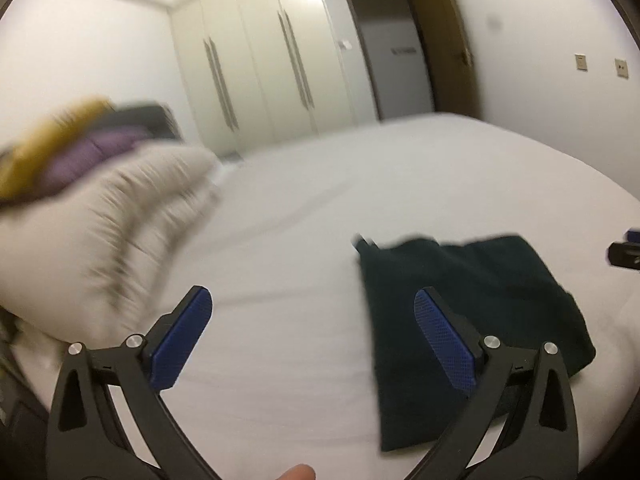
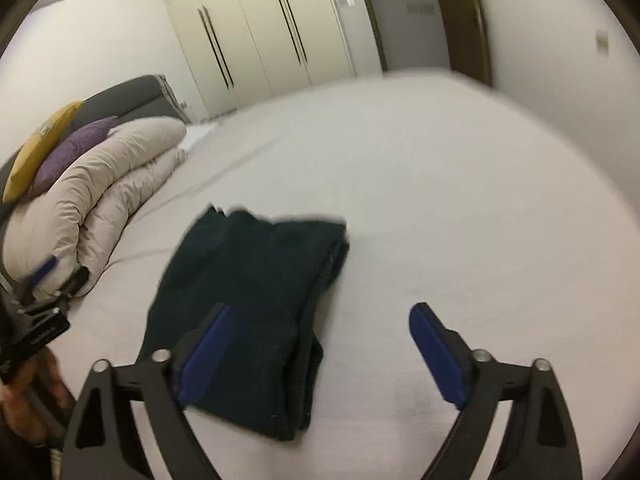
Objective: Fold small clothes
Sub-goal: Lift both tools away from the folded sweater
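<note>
There is one dark green folded garment on one white bed. I count two grippers, the left gripper and the right gripper. There are one rolled beige duvet, two cushions, one yellow cushion and one purple cushion, and four wardrobe doors.

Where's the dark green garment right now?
The dark green garment lies folded on the white bed, right of the beige duvet, between both open claws.

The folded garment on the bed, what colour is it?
Very dark green, almost black; the folded garment shows best in the right wrist view.
</note>
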The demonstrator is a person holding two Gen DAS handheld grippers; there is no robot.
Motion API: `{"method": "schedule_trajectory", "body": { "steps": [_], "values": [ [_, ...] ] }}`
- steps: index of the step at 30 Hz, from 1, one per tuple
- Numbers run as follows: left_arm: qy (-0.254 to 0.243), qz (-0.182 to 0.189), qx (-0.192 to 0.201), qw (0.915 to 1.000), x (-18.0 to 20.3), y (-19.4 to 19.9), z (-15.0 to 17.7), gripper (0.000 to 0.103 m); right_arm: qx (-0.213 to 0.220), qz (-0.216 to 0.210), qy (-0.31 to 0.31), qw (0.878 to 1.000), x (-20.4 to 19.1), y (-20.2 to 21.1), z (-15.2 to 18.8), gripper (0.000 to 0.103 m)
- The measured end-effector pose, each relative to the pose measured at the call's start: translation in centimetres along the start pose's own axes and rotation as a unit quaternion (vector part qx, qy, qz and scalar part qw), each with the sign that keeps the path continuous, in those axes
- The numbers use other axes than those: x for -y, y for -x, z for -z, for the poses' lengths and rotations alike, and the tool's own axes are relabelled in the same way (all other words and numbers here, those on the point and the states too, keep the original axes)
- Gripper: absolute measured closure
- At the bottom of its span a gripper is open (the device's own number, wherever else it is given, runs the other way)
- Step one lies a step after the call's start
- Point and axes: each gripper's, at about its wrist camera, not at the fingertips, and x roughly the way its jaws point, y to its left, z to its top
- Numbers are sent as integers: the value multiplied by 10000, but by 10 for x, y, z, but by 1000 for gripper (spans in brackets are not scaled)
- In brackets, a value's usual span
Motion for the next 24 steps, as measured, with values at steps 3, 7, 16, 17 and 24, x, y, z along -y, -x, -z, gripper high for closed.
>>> {"method": "schedule_trajectory", "body": {
  "steps": [3, 7, 16, 17, 24],
  "values": [
    [41, -115, 97, 9999, -9, 39, -11, 0, 633, 235, 228, 9975, -25, 41, -6, 0],
    [389, 22, 298, 9988, -28, 91, -22, 0, 1227, 409, 472, 9905, -53, 88, -11, 0],
    [1479, 418, -815, 9848, -63, 123, -6, 0, 1259, 708, 830, 9860, -76, 116, -2, 0],
    [1474, 412, -1005, 9831, -61, 118, -2, 0, 1170, 743, 817, 9870, -77, 112, 0, 0],
    [1002, 493, -1341, 9847, -33, 95, 19, 0, 624, 667, 605, 9940, -78, 91, 9, 0]
  ]
}}
